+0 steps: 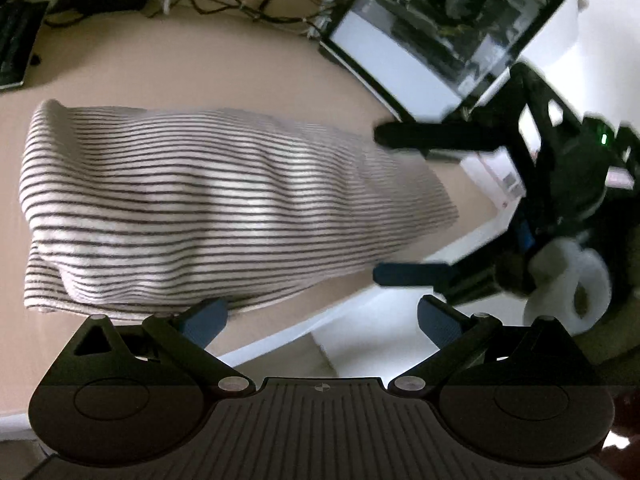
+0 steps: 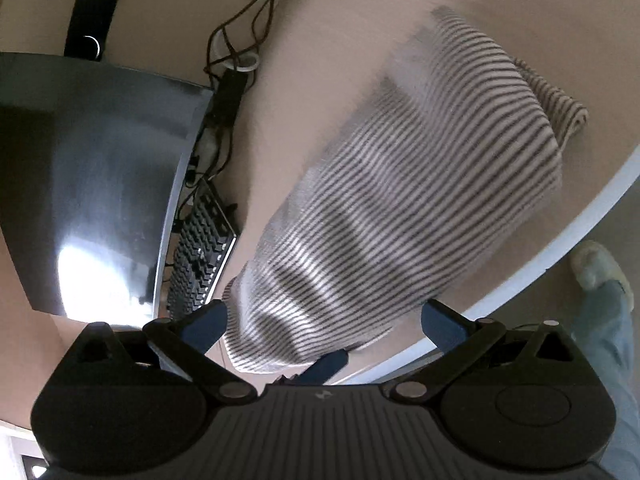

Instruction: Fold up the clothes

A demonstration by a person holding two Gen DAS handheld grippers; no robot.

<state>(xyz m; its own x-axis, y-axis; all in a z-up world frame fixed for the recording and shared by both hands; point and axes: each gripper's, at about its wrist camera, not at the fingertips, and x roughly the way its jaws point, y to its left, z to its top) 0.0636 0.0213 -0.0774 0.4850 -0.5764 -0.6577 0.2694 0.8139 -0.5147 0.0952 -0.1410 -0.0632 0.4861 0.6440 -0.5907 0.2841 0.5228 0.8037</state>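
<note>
A folded white garment with thin dark stripes (image 1: 208,208) lies on the beige table (image 1: 240,68); it also shows in the right wrist view (image 2: 400,208). My left gripper (image 1: 322,320) is open and empty, just off the garment's near edge by the table's rim. My right gripper (image 2: 324,322) is open and empty above the garment's near end. In the left wrist view the right gripper (image 1: 404,204) shows at the right, its jaws wide apart beside the garment's right edge.
A monitor (image 1: 440,28) stands at the back right, with cables (image 1: 256,4) behind and a keyboard (image 1: 16,40) at the far left. In the right wrist view the monitor (image 2: 92,176) and keyboard (image 2: 204,248) lie left. The table's white edge (image 2: 560,248) and a shoe (image 2: 600,268) are right.
</note>
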